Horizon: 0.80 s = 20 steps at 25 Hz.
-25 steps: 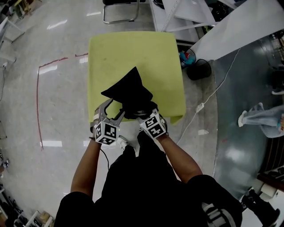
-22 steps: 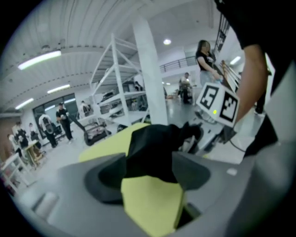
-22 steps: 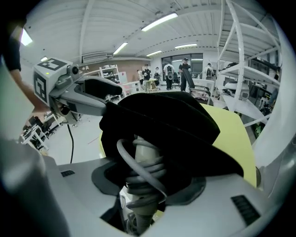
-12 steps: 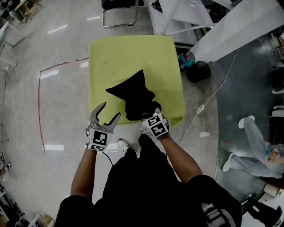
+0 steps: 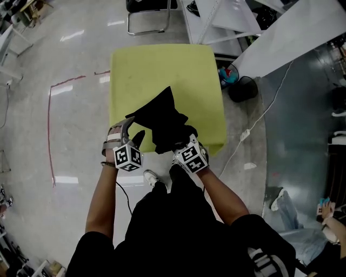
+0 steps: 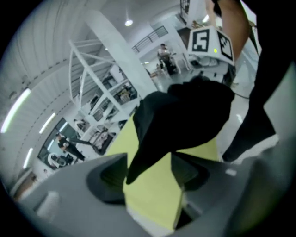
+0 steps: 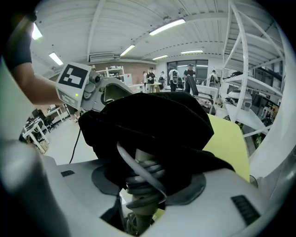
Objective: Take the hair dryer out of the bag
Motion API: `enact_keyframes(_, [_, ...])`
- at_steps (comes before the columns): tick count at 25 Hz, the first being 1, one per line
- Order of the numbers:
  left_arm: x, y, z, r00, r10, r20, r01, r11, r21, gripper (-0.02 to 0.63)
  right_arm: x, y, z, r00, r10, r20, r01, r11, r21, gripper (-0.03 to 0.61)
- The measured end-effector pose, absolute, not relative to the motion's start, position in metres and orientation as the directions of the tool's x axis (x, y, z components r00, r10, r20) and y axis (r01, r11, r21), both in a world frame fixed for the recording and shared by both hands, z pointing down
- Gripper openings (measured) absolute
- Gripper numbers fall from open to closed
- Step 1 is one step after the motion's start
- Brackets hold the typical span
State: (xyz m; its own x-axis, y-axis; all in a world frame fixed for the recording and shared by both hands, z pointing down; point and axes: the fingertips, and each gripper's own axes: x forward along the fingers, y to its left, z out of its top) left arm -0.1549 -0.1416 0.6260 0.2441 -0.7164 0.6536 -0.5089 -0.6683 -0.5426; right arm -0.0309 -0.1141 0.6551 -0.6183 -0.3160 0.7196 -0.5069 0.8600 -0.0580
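Hair dryer (image 7: 138, 162): only its pale handle shows, in the right gripper view, poking out of the bag's open end toward the camera; the rest is hidden inside the black cloth
Cord (image 7: 149, 178): grey, wound in loops round that handle, with one strand crossing the loops on a slant
Bag (image 5: 162, 121): black cloth lying on the near half of the table, with its open end at the near edge and one pointed end toward the far side; a second point of cloth reaches out to the left
Right gripper (image 5: 184, 145): at the bag's near end, with its jaws wide yet closed round the handle and the bag's cloth bunched between the pads and the handle
Left gripper (image 5: 132, 132): just left of the bag, pointing down at a slant; its jaws are spread and the left point of cloth lies between them, with the pads not closed on it
Table (image 5: 162, 70): a square yellow-green top, with both grippers over its near edge
Person: standing at the table's near edge in dark clothes, with bare forearms
Floor (image 5: 65, 65): pale and glossy, with a red line (image 5: 48, 119) marked well to the table's left and a white cable (image 5: 265, 108) running along its right
Bin (image 5: 241, 86): black and round, near the table's right side
Chair (image 5: 147, 16): only its metal legs show, beyond the table's far edge
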Motion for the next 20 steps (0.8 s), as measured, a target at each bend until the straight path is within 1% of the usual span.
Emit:
enact_keyframes(2, [-0.157,-0.143,0.629,0.221,-0.717,0.661,-0.473,-0.672,-0.570,0.241,-0.034,-0.112,0.653,-0.623,-0.310,0.718,-0.494,0.868,-0.055,0.221])
enact_keyframes(5, [-0.156,-0.146,0.625,0.211,-0.735,0.644,-0.467,-0.655,-0.595,0.100,-0.036,-0.109,0.651,-0.628,-0.304,0.716,-0.486,0.872,-0.056,0.221])
enact_keyframes(7, [-0.154,-0.146,0.625,0.206,-0.738,0.643,-0.473,-0.650,-0.595,0.025,-0.037,-0.108,0.651,-0.632,-0.303,0.713,-0.484,0.873,-0.058,0.221])
enact_keyframes(8, [-0.153,-0.146,0.626,0.203,-0.735,0.647,-0.477,-0.651,-0.590,0.015,-0.037,-0.108,0.651,-0.633,-0.303,0.712,-0.483,0.874,-0.058,0.221])
enact_keyframes(13, [-0.158,-0.157,0.624,0.178,-0.725,0.665,-0.541,-0.637,-0.550,0.012,-0.030,-0.109,0.653,-0.625,-0.293,0.723,-0.481,0.874,-0.062,0.221])
enact_keyframes(20, [-0.173,-0.193,0.616,0.101,-0.742,0.663,-0.589,-0.581,-0.561,0.012,-0.018,-0.101,0.666,-0.619,-0.256,0.742,-0.468,0.879,-0.088,0.221])
